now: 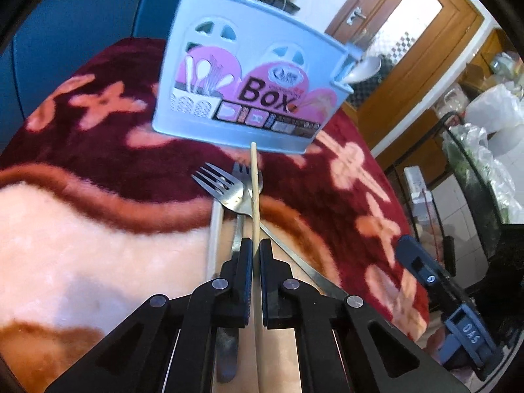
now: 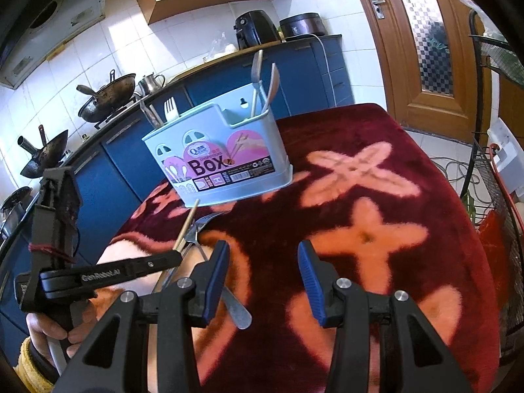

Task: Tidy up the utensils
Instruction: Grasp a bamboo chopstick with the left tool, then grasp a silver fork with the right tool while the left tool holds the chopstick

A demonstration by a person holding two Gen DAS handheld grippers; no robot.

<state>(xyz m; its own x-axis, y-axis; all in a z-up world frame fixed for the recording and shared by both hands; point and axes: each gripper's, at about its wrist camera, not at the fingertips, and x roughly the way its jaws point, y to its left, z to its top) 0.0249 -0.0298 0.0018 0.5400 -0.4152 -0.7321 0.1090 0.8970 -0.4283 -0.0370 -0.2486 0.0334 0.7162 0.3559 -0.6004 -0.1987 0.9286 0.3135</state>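
While left gripper (image 1: 256, 249) clamps one chopstick (image 1: 254, 196), right gripper (image 2: 262, 278) gapes (empty); two forks (image 1: 226, 186) below.

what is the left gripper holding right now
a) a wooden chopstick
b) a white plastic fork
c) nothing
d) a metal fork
a: the left gripper has its fingers closed on the thin wooden chopstick, which points toward the blue utensil box, while the metal forks lie on the blanket below.
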